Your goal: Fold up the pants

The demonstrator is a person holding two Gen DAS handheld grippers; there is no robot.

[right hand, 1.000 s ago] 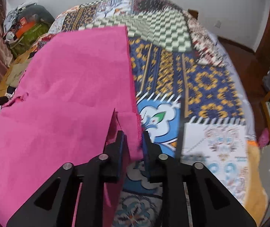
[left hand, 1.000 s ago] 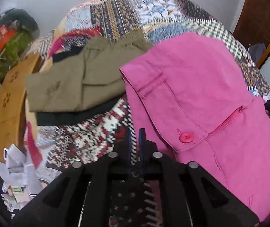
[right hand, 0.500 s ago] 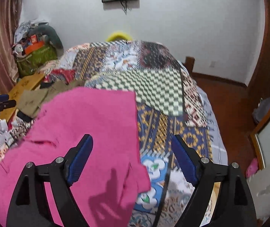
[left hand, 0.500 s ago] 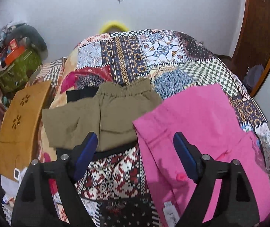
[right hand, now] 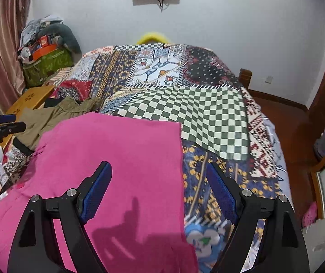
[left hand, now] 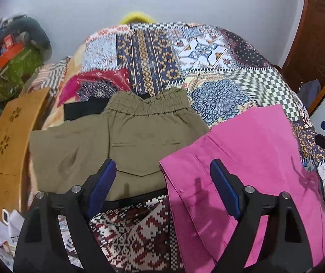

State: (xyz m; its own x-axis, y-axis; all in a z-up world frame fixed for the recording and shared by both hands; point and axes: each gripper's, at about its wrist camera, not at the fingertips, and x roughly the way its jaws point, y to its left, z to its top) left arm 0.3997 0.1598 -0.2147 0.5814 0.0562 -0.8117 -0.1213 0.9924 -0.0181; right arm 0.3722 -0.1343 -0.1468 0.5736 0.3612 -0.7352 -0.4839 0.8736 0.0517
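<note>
Lying flat on patchwork quilt (right hand: 219, 113), folded pink pants (right hand: 121, 159), smooth

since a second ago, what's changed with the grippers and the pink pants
Both grippers let go. A second ago the right gripper was pinching the pink pants' edge and the left gripper was shut low beside them; both jaws have just been opening, now wide with nothing between them. Both pulled up and back, so more of the bed shows. The pink pants lie folded on the patchwork quilt; the olive shorts stayed put.
</note>
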